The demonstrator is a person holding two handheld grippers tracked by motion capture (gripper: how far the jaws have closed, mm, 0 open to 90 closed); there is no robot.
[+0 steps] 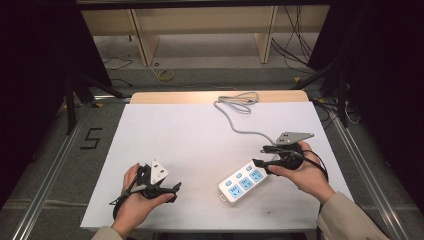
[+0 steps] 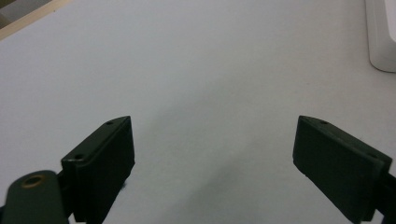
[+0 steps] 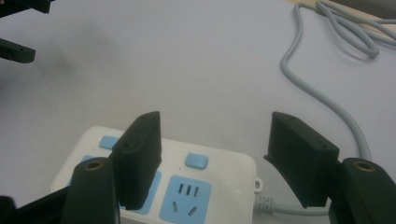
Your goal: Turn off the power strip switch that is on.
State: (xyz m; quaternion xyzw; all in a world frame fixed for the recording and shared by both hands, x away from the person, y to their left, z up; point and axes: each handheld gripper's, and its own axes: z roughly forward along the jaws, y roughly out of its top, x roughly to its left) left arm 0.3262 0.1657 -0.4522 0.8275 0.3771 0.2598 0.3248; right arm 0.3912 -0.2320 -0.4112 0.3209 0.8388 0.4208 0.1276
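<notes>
1. Two grippers work over the white tabletop (image 1: 200, 150) in the high view. The right gripper (image 1: 261, 155) hovers at the cord end of a white power strip (image 1: 243, 182), which lies near the tabletop's front edge, right of centre; its grey cable (image 1: 235, 112) runs back toward the far edge and loops there. The left gripper (image 1: 175, 190) rests near the front-left corner, well apart from the strip.
2. Left gripper view: its jaws stand wide apart over bare tabletop, holding nothing; the strip's rounded corner (image 2: 383, 37) shows at the upper right.
3. Right gripper view: the jaws are spread, straddling the strip's cord end without pinching it. The strip (image 3: 196, 182) carries pale blue sockets and small blue switches. Judged step: approach before grasping; next, lower and close squarely across the body.
</notes>
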